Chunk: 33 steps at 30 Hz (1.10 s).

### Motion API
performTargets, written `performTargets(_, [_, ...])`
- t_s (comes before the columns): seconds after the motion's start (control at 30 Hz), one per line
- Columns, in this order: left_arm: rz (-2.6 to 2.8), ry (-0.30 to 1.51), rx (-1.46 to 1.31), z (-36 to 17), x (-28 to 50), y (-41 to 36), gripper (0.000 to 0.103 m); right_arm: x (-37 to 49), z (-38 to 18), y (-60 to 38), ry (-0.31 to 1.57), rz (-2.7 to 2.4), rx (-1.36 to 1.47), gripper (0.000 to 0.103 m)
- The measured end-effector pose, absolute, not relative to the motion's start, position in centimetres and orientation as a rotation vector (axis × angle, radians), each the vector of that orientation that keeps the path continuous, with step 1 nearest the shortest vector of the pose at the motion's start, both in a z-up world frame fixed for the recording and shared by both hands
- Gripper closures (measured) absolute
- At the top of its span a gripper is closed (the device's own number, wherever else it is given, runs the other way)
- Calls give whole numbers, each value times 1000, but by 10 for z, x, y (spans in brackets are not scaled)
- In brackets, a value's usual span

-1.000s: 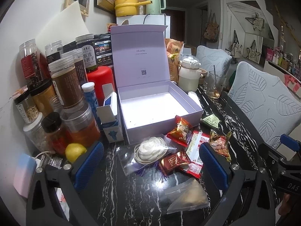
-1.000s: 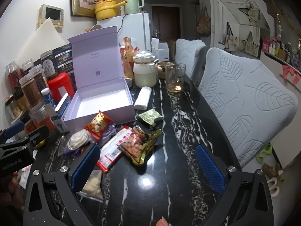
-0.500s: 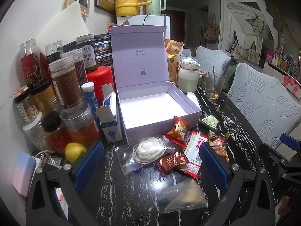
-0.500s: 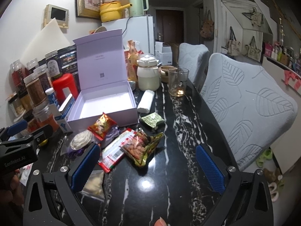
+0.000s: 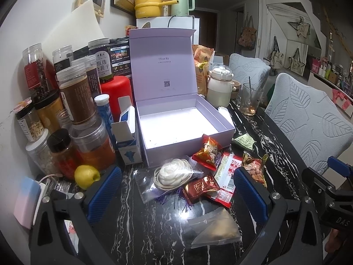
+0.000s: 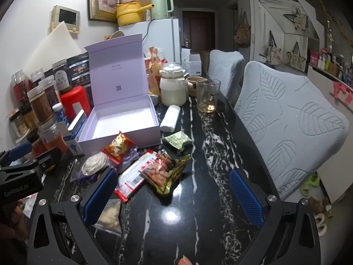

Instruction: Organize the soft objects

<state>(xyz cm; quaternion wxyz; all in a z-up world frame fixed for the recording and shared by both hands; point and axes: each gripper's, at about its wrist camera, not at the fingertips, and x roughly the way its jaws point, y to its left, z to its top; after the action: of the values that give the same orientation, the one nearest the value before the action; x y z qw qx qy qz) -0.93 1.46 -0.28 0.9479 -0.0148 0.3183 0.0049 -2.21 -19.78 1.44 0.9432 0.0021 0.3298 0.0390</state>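
Since the earlier frames both wrist views have eased back & up a little: the open box [image 5: 185,130] sits slightly higher in the left view, more tabletop shows in the right; no packet has shifted. Left tongs [image 5: 176,190]: jaws spread wide, nothing between them, hovering above the packet cluster. Right tongs [image 6: 174,190]: likewise wide open & empty, over bare black marble table [image 6: 198,220] just right of the cluster. Task items lie in a loose pile at the box's front wall: clear bag w/ white coil [image 5: 174,174], red-gold snack packet [image 5: 207,152], dark-red candy packet [image 5: 201,187], long red-white wrapper [image 5: 227,176], nut packet [image 6: 163,172], green packet [image 6: 178,141] set a bit apart to the right, clear triangular pouch [image 5: 215,229] nearest the left tongs. Handling (judged): all look light, limp, crinkly; film is prob. slippery & will fold under a pinch, contents crushable, so take each by a sealed edge or corner, not the middle; overlapping packets may drag neighbours along. Hard to make out: print on the packets unreadable; what the triangular pouch holds is unclear; a purple soft thing under the red-gold packet is mostly covered; the coil could be cord or dough, cannot tell. Box interior looks empty bar a few specks.
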Motion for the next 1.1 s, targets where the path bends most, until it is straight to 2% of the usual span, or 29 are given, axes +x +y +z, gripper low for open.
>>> performTargets(1.1, [10,653,-45,-1,-25,22,0,-30,19,-192,660,95,7,0])
